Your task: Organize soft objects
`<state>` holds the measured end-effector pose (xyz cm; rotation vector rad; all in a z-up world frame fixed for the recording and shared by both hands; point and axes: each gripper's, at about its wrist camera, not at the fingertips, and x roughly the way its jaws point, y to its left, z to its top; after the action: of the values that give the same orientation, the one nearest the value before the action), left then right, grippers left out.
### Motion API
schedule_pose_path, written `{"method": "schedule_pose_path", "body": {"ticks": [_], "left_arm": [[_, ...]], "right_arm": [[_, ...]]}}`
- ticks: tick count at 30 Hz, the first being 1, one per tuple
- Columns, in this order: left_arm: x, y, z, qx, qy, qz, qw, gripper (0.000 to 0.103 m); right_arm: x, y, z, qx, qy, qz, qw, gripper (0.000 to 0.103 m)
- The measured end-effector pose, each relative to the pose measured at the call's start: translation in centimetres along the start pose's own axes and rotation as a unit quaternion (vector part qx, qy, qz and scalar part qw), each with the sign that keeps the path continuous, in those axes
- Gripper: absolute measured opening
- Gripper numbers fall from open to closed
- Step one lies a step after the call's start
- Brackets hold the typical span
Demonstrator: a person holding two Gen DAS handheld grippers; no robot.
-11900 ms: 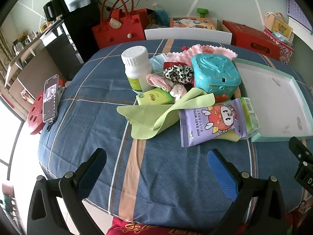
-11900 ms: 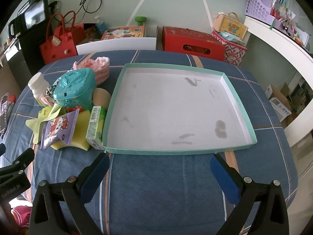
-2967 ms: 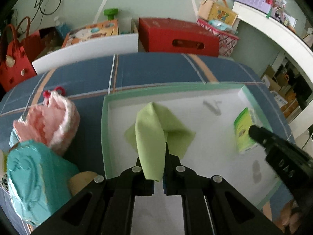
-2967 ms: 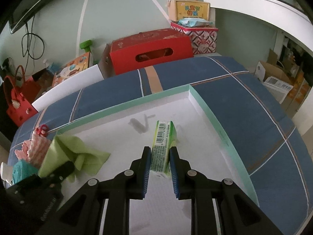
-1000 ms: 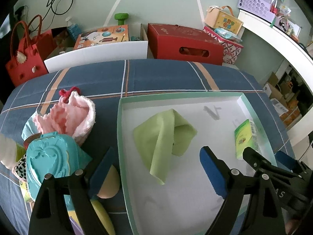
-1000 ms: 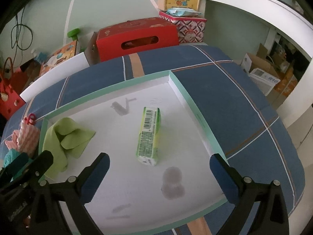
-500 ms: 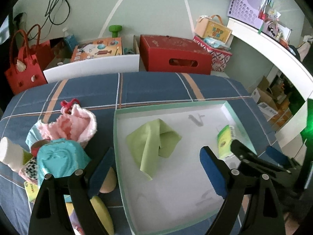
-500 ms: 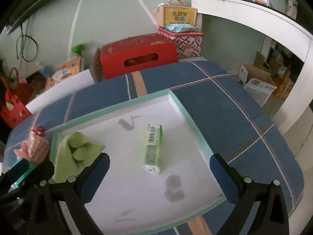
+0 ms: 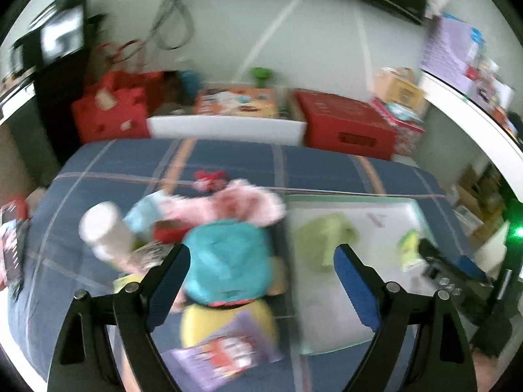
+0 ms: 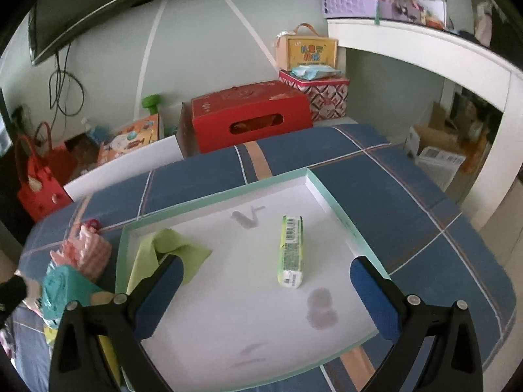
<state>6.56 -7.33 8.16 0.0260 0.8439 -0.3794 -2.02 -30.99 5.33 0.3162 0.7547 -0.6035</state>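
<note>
Looking along the right gripper (image 10: pixel 264 290), we see both blue-padded fingers spread wide with nothing between them, held above the near part of the white tray (image 10: pixel 215 196) with the mint-green rim. Inside the tray, a green tissue pack (image 10: pixel 291 250) lies flat on its long side right of centre, barcode up, apart from every wall. The light green cloth (image 10: pixel 170 250) lies crumpled in the tray's left part, near the left wall; the left finger pad (image 10: pixel 158 297) overlaps it in this view, and we cannot tell whether they touch. Grey smudges mark the tray floor in places. Left of the tray, outside it, sit a teal box (image 10: pixel 63 289) and a pink knitted item (image 10: pixel 86 250) on the blue plaid tablecloth (image 10: pixel 408 212). Beyond the table stands a red carton (image 10: pixel 250 112)

The left wrist view is motion-blurred. The left gripper (image 9: pixel 261 281) is likewise wide open and empty, above the pile left of the tray (image 9: pixel 346 197). Nearest lies a purple wipes pack (image 9: pixel 228 356) on something yellow, then the teal box (image 9: pixel 228 261), then the pink knitted item (image 9: pixel 242 204), with a white bottle (image 9: pixel 104 232) to the left. The cloth (image 9: pixel 322 236) and tissue pack (image 9: pixel 408 245) show in the tray at right
</note>
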Motion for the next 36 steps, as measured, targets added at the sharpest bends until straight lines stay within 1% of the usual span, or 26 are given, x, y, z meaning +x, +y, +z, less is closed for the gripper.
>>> {"method": "schedule_pose_path", "body": {"ticks": [5,7,10,15,19,22,26,28,31,33,36], "left_arm": [[-0.3,5.0,-1.4,-0.049,0.015,0.048,0.9976,0.09],[-0.2,6.8,-2.0,-0.065,0.022,0.071,0.9951,0.09],[0.2,8.9,-3.1,-0.089,0.039,0.084,0.9917,0.09],[1.3,11.2,-5.2,-0.113,0.08,0.095,0.9858,0.09],[1.8,12.2,-6.4,-0.124,0.097,0.09,0.9835,0.09],[1.9,12.4,-6.8,-0.124,0.1,0.077,0.9843,0.09],[2.0,12.0,-7.3,-0.123,0.104,0.051,0.9857,0.09],[1.9,11.4,-7.6,-0.115,0.101,0.041,0.9874,0.09],[2.0,10.5,-7.8,-0.098,0.104,0.036,0.989,0.09],[2.2,9.9,-7.9,-0.085,0.116,0.035,0.989,0.09],[2.6,9.3,-8.1,-0.075,0.129,0.025,0.9885,0.09]], "right_arm": [[-0.2,2.0,-0.9,-0.025,0.017,0.027,0.999,0.103],[-0.6,3.2,-1.4,-0.048,0.02,0.048,0.997,0.103],[-1.2,5.2,-2.3,-0.077,0.022,0.084,0.993,0.103],[-1.3,8.1,-4.1,-0.108,0.046,0.113,0.987,0.103],[-1.4,9.8,-5.6,-0.124,0.066,0.131,0.981,0.103],[-0.8,10.0,-6.1,-0.129,0.084,0.123,0.98,0.103],[-0.5,9.6,-6.7,-0.117,0.108,0.124,0.979,0.103],[-0.5,9.4,-7.0,-0.113,0.114,0.123,0.979,0.103],[-0.5,9.1,-7.2,-0.11,0.119,0.114,0.98,0.103],[-0.5,8.9,-7.3,-0.114,0.121,0.102,0.981,0.103],[-0.5,8.6,-7.2,-0.112,0.121,0.104,0.981,0.103]]}}
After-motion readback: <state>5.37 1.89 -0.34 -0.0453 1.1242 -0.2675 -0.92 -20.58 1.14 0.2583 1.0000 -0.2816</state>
